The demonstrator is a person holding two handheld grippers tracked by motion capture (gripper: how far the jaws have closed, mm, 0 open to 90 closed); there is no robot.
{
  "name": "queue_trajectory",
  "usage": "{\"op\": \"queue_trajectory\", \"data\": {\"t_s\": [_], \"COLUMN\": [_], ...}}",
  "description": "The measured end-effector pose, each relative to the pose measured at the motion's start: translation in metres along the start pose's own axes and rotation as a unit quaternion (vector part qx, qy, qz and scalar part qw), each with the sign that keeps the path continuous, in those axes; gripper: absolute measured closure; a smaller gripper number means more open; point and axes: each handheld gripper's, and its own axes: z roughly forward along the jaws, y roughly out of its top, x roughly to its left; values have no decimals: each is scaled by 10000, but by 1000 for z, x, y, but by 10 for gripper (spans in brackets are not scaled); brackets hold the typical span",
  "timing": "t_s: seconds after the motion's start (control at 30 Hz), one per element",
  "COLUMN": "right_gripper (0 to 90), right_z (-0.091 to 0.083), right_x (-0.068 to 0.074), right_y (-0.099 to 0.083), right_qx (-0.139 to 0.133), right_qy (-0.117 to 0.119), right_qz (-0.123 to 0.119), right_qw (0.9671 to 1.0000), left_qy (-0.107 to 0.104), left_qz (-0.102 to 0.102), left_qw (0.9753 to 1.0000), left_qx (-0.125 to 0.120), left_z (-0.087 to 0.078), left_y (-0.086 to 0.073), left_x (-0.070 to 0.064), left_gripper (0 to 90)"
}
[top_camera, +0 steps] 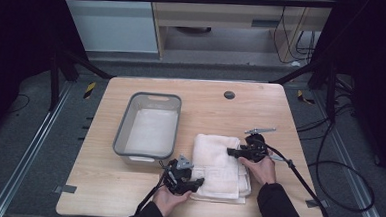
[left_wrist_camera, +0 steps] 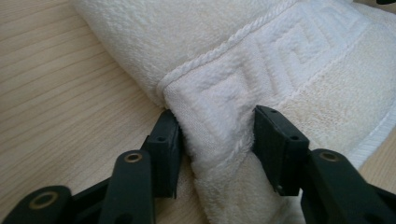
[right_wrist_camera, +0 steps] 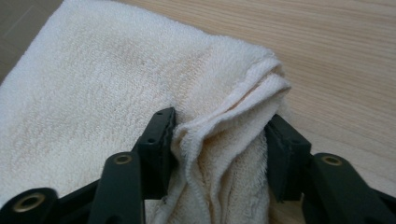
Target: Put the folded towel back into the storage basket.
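A folded white towel (top_camera: pixel 217 162) lies on the wooden table (top_camera: pixel 261 112), right of centre near the front. My left gripper (top_camera: pixel 197 182) is at the towel's near left corner. In the left gripper view its jaws (left_wrist_camera: pixel 217 135) squeeze a bunched corner of the towel (left_wrist_camera: pixel 280 56) with a raised key-pattern border. My right gripper (top_camera: pixel 231 151) is at the towel's right edge, farther back. In the right gripper view its jaws (right_wrist_camera: pixel 219 140) pinch the layered edge of the towel (right_wrist_camera: pixel 107 88), whose folds rise between them.
A grey plastic bin (top_camera: pixel 121 131) with something pale in its bottom stands left of the towel. A black round grommet (top_camera: pixel 229 95) sits in the table near the far edge. Cables trail off the right side to the floor.
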Motion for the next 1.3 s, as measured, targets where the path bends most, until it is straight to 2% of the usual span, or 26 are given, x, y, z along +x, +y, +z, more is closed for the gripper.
{"op": "queue_trajectory", "data": {"t_s": [0.17, 0.4, 0.53, 0.8, 0.87, 0.97, 1.03, 1.3], "right_gripper": [591, 662, 672, 677, 677, 677, 677, 677], "right_z": [0, -3, -7, -22, -31, -36, -43, -56], "right_x": [-1, 1, 3, 8, 12, 14, 18, 28], "right_y": [1, 1, 3, 8, 12, 13, 16, 24], "right_qx": [53, -19, -91, -303, -475, -554, -656, -846], "right_qy": [173, 223, 221, 243, 285, 306, 315, 242], "right_qz": [135, 58, 28, -91, -131, -101, -163, -319], "right_qw": [9997, 9997, 9997, 9992, 9984, 9979, 9972, 9956], "left_qy": [-54, -134, -194, -297, -295, -296, -317, -325], "left_qz": [15, -7, -67, -32, 14, 55, 68, 102], "left_qw": [10000, 9999, 9997, 9990, 9985, 9982, 9978, 9963], "left_qx": [27, -31, -92, -330, -453, -521, -584, -793], "left_z": [0, -2, -4, -16, -23, -28, -32, -46], "left_y": [1, 1, 1, 4, 7, 9, 10, 16], "left_x": [-2, 0, 1, -1, -3, -4, -5, -6], "left_gripper": [600, 717, 745, 753, 754, 754, 754, 754]}}
